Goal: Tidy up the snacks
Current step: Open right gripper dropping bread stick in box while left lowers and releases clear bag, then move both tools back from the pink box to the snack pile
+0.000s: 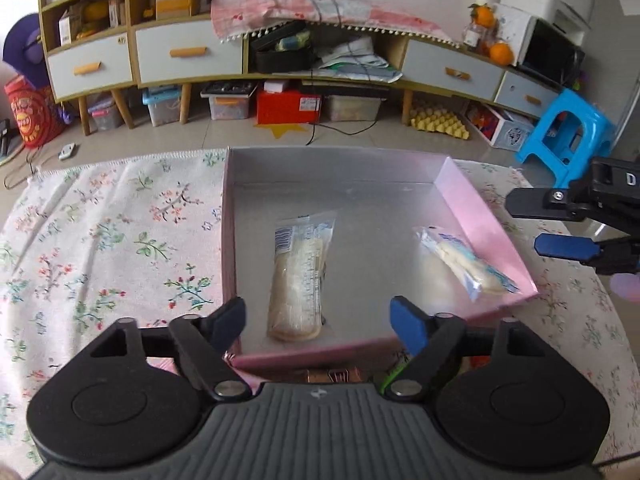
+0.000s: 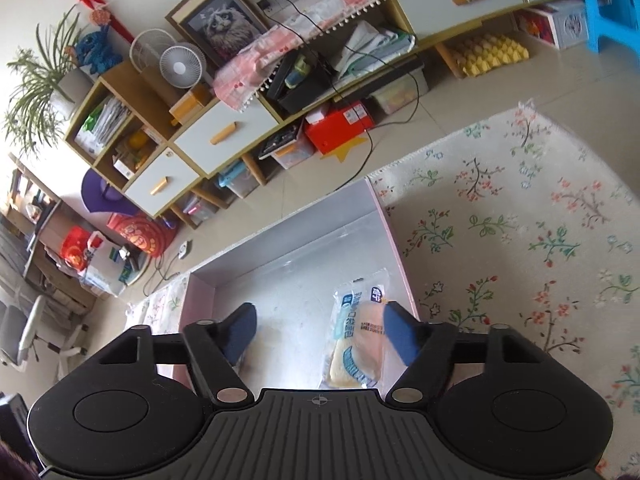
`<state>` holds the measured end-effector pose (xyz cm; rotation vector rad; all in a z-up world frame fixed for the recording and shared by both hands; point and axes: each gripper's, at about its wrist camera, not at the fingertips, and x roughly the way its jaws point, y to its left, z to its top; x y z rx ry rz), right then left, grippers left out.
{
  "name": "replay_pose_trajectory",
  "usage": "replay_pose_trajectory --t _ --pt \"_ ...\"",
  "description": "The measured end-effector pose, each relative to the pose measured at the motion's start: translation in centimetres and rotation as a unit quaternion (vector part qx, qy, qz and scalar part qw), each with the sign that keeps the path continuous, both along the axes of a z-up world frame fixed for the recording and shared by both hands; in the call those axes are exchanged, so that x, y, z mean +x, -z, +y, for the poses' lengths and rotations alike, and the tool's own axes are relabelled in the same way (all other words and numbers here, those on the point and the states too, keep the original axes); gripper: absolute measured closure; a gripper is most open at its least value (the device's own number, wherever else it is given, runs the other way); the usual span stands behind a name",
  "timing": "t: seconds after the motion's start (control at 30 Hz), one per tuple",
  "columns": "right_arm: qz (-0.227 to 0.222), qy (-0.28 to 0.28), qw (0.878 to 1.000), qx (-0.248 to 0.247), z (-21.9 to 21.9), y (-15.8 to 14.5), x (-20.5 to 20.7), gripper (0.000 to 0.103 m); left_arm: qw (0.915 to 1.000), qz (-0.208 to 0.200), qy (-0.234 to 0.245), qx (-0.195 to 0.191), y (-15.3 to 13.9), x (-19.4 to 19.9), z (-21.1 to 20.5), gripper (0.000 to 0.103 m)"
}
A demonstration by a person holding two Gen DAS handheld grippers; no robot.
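Pink box (image 1: 486, 216) w/ a silvery inside sits on the floral tablecloth (image 1: 100, 240), and both snack packs are already in it. One wrapped snack (image 1: 298, 280) lies lengthwise about mid-box, near the front wall; the 2nd pack (image 1: 464, 260) lies tilted vs. the right-hand wall, one end up on the rim. Left gripper (image 1: 318, 322) hangs over the box's near edge, jaws spread wide, nothing btwn them, the mid-box snack showing in the gap below. Right gripper (image 2: 320, 332) is over the right side of the box, jaws also spread, empty; its blue pads (image 1: 564, 246) show from the left cam at the box's right side, apart from the tilted pack. From the right cam that pack (image 2: 360, 340) looks to sit just under the right-hand pad (image 2: 402, 332), prob. not touching, though the angle makes that hard to call. Behind the table: a low cabinet (image 1: 188, 52) w/ white drawers, a blue stool (image 1: 568, 132) and a yellow egg tray (image 1: 440, 122) on the floor.
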<state>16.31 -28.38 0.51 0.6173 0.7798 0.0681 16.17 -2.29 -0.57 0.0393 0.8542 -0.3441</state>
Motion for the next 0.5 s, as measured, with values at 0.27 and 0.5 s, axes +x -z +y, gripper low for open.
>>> replay_pose_trajectory --t 0.27,0.5 --pt "-0.012 -0.011 0.999 -0.041 2.1 -3.2 -2.7 0.014 0.9993 -0.007 -0.029 -0.021 -1.7 -2.9 1.8 0.0" --pt "-0.015 -0.03 0.996 -0.077 4.2 -4.8 -5.7 0.011 0.9959 0.017 -0.08 -0.038 -2.3 -5.1 5.1 0.0"
